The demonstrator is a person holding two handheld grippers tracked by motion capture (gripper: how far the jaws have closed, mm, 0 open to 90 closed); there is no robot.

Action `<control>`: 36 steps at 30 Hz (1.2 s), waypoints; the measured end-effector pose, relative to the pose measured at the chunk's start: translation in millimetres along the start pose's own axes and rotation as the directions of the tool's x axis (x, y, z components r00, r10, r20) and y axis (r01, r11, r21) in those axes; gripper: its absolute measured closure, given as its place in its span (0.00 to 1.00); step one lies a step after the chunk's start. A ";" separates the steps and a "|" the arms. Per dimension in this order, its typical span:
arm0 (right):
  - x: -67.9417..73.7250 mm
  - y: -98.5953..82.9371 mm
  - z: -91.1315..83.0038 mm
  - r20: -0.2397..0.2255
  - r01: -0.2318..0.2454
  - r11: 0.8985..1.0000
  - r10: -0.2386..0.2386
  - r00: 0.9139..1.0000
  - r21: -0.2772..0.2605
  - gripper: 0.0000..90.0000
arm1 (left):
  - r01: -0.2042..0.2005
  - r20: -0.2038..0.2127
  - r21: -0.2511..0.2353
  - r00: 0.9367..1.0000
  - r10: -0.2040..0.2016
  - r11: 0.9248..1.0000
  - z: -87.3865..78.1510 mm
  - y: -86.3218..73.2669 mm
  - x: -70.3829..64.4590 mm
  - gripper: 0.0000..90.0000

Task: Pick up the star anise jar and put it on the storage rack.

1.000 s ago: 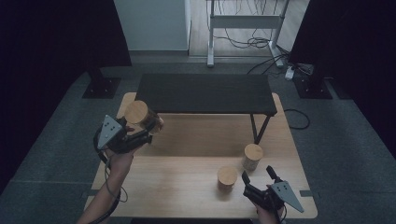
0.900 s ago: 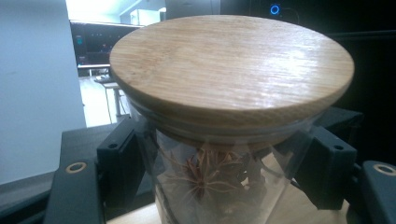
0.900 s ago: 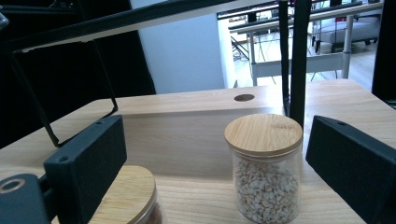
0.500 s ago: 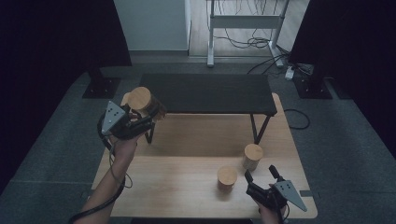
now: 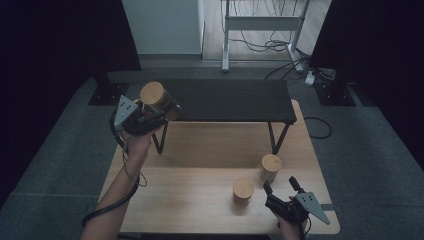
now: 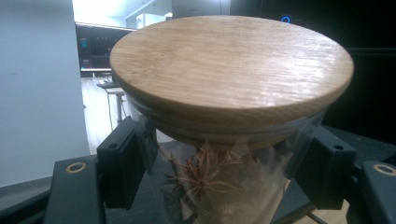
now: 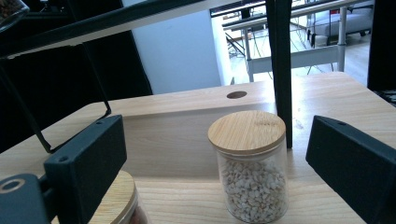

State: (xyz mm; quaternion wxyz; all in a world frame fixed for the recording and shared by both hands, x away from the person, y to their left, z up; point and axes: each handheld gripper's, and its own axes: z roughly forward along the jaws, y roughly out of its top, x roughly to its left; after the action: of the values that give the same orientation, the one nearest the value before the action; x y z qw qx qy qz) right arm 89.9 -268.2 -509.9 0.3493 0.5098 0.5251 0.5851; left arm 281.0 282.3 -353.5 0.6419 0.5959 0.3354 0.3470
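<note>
star anise jar held up at the black shelf

our left gripper (image 5: pixel 150 116) has its fingers (image 6: pixel 122 163) clenched on the clear glass jar of star anise with a round bamboo lid (image 5: pixel 157 100), one black pad on each side of the glass just under the lid. we hold this jar in the air, tilted, at the left end of the long black raised shelf (image 5: pixel 230 100) that stands on the pale wooden bench (image 5: pixel 200 150).

our right gripper (image 5: pixel 282 192) rests low at the near right edge of the bench, its fingers (image 7: pixel 86 158) spread wide and grasping nothing. just ahead of it stand two more bamboo-lidded glass jars: the one filled with pale seeds (image 7: pixel 252 163) upright beside a black shelf leg (image 7: pixel 282 70), and a second jar (image 5: pixel 243 191) near it on the left, its contents hard to make out.
</note>
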 end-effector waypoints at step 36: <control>-3.6 -0.2 0.7 -0.020 -0.018 1.000 0.019 1.000 0.009 0.06 | -0.016 -0.060 0.055 0.998 0.019 0.998 47.0 6.0 3.4 0.29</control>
State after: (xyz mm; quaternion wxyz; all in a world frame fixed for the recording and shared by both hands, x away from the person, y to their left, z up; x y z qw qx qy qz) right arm 91.4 -271.3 -511.0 0.3361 0.5101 0.5266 0.5912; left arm 322.2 260.5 -344.5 0.6120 0.6052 0.3588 0.3612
